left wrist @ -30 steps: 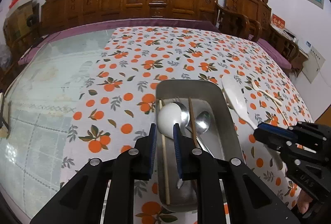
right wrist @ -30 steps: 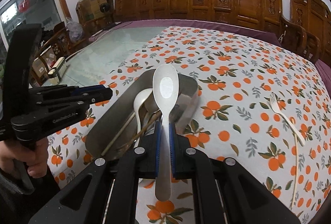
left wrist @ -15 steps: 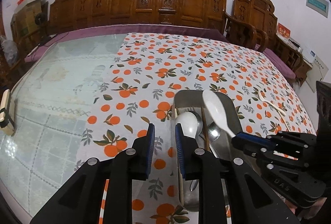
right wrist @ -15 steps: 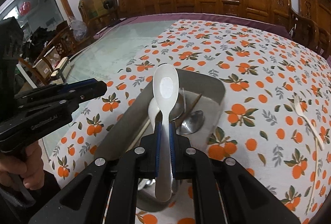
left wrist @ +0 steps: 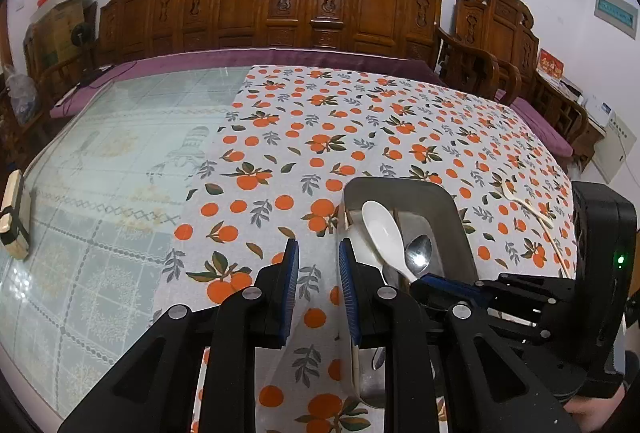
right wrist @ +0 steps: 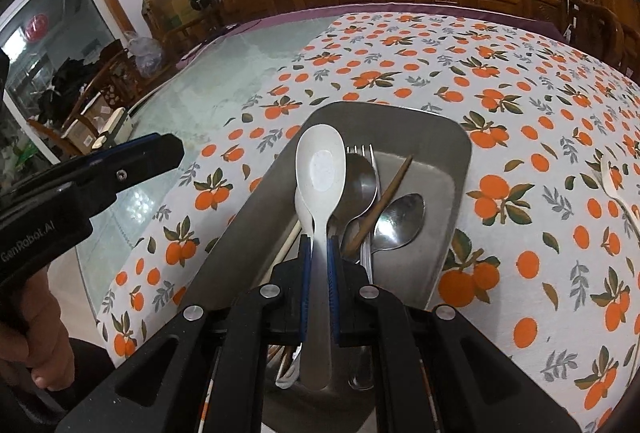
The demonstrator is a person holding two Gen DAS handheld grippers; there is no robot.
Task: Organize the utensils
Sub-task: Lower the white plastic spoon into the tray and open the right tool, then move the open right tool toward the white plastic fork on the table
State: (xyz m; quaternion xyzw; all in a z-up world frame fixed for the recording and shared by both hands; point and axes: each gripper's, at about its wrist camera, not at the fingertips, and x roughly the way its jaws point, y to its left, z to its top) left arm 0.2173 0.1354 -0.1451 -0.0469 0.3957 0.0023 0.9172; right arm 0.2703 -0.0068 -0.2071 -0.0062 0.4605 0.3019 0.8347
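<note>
Seemingly six utensils [right wrist: 394,221] fill tray [right wrist: 460,161].

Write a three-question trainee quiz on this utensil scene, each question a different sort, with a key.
1. True or false: the right tongs are shut on the white spoon.
2. Multiple choice: what is between the left tongs? A) a chopstick B) nothing, only tablecloth behind C) a metal spoon
3. Fill in: the white fork lies on the cloth, ____ the metal tray.

Key: 1 true; 2 B; 3 outside.
</note>
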